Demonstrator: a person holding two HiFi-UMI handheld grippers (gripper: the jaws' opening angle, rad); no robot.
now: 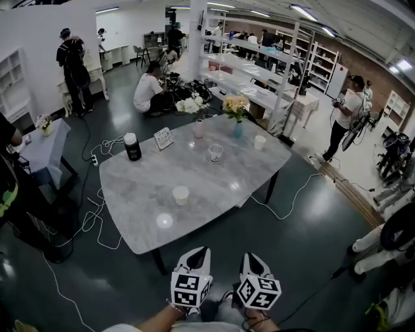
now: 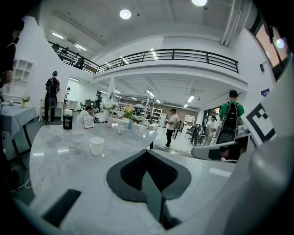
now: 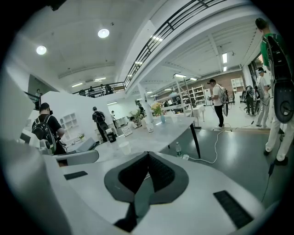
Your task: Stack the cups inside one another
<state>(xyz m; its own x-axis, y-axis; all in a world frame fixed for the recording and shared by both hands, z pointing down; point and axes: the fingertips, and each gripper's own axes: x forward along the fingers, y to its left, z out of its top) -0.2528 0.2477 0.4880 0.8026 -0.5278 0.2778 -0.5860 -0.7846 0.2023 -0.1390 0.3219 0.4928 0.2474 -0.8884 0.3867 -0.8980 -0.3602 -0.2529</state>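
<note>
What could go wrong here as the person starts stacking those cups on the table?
The left gripper and right gripper are shut; unless opened, they could tip the nearest cup. The far white cup stands near the flower vase, so a long reach might knock it. Cables on the floor could trip someone.

Large open-plan lab or workshop hall: glossy dark floor (image 1: 311, 220), white metal shelving racks (image 1: 272, 65), railed mezzanine (image 2: 174, 55) overhead, ceiling strip lights (image 1: 305, 11). Grey marble-look table (image 1: 149, 194) at centre. Power cables (image 1: 91, 224) trail across the floor; a person (image 1: 148, 91) crouches among gear.
</note>
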